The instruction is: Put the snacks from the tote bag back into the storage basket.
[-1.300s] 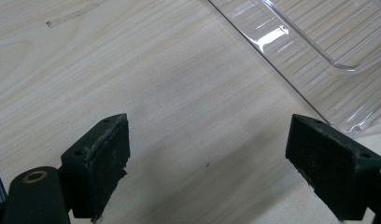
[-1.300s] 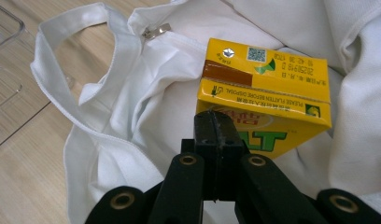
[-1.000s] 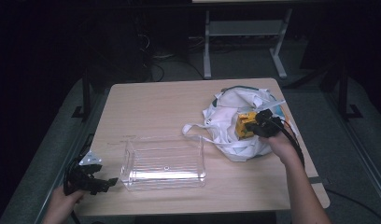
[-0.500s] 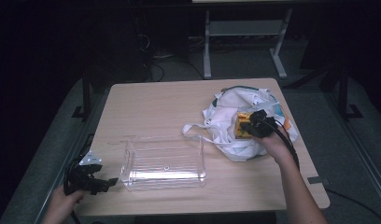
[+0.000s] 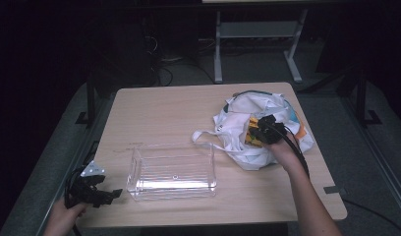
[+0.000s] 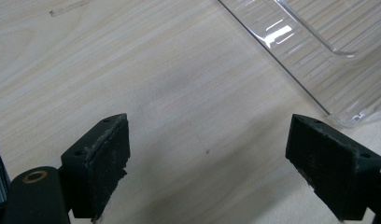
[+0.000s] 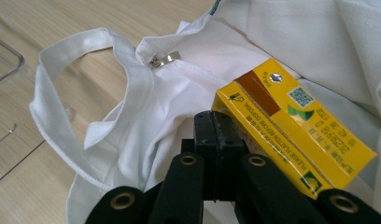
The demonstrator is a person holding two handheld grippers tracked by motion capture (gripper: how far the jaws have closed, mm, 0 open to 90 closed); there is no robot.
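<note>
Landmark = clear plastic bin, lying on the wooden table toward its near edge, nothing in it.

L gripper sits just left of the bin at the table's near-left corner, held by the person's left hand. In the left gripper view its jaws stand wide apart w/ bare tabletop between them, holding nothing; the bin's corner shows just past the far-side jaw.

White cloth bag lies crumpled to the right of the bin & a bit farther back, one strap loop reaching toward the bin's far right corner. Metal zipper pull visible on the bag.

R gripper is over the bag, right of the bin. In the right gripper view its jaws are pressed together w/ no gap, tips against a yellow carton resting on the bag; can't tell if they pinch the carton or cloth.
</note>
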